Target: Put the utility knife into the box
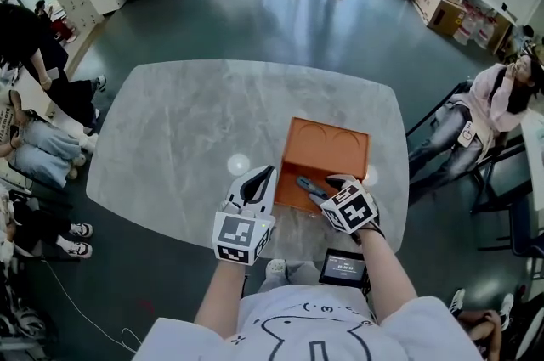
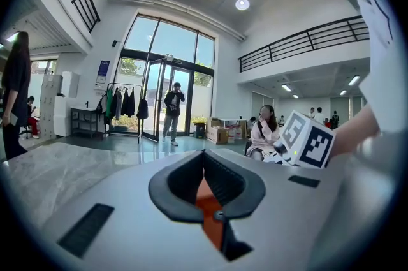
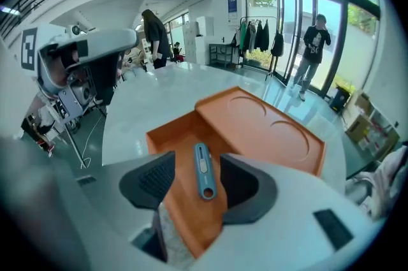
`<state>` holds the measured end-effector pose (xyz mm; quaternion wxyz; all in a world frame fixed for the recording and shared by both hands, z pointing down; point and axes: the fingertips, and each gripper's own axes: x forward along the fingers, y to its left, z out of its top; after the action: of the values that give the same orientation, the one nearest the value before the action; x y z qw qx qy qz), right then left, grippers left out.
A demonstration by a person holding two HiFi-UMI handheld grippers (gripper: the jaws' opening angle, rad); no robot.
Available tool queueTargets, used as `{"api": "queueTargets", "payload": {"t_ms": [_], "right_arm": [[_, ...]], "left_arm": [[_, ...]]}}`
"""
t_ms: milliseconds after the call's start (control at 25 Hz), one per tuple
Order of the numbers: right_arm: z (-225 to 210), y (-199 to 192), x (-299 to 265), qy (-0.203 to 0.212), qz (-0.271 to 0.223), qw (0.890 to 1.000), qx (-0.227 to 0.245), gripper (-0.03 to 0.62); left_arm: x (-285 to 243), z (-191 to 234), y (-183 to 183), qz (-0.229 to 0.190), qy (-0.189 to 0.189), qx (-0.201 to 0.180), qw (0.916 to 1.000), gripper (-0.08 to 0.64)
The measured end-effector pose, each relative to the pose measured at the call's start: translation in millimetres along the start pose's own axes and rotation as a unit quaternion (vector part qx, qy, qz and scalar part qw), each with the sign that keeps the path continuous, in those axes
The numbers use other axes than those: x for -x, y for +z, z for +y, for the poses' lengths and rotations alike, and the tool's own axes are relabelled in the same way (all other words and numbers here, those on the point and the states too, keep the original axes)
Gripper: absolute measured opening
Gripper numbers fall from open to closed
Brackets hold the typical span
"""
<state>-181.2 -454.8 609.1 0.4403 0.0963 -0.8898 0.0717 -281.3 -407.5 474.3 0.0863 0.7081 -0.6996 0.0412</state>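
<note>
Right gripper is hovering with its jaws spread wide, gripping nothing, and the blue utility knife is lying flat between them in the orange box, lower centre of frame. Left gripper is sitting pinched together, just left of the box.

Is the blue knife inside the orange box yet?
Inside. The knife lies flat on the box floor; the right gripper holds its jaws apart, clear of it.

A pale, marble-veined desk, smooth and faintly glossy, carries a matt orange box, seemingly plastic, at centre frame. Inside lies a smooth blue plastic-looking utility knife. The grey floor at top gleams.
</note>
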Motion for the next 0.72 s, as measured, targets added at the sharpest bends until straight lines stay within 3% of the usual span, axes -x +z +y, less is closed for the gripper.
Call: {"api": "queueTargets", "payload": {"t_ms": [280, 720], "right_arm": [[14, 16, 42, -0.031, -0.077, 0.996, -0.032, 0.222], [28, 43, 118, -0.091, -0.227, 0.968, -0.047, 0.067]], "left_arm": [[24, -9, 7, -0.017, -0.02, -0.011, 0.9996, 0.015], [34, -30, 23, -0.041, -0.04, -0.025, 0.998, 0.015]]}}
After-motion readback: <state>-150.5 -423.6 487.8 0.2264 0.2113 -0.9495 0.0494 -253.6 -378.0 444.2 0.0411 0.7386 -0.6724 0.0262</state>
